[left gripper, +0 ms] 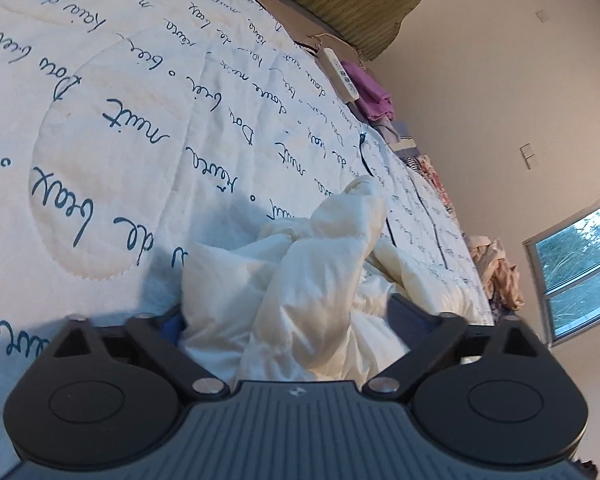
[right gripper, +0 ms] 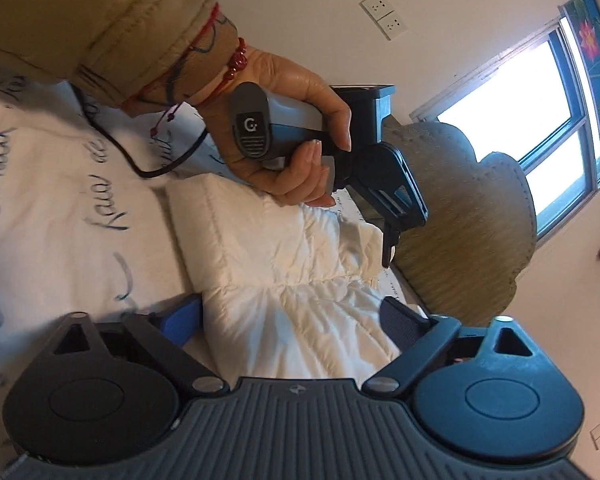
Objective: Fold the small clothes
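A cream padded small garment lies bunched on the white quilt with blue script. My left gripper has its jaws apart with the garment bulging up between the blue pads; I cannot tell if they pinch it. In the right wrist view the same garment lies partly folded on the quilt. My right gripper has its jaws wide apart with the garment between them. The left gripper, held by a hand, reaches the garment's far edge there.
A black cable trails over the quilt by the wrist. A white remote, purple cloth and piled clothes line the bed's far edge. A woven headboard and a window lie beyond.
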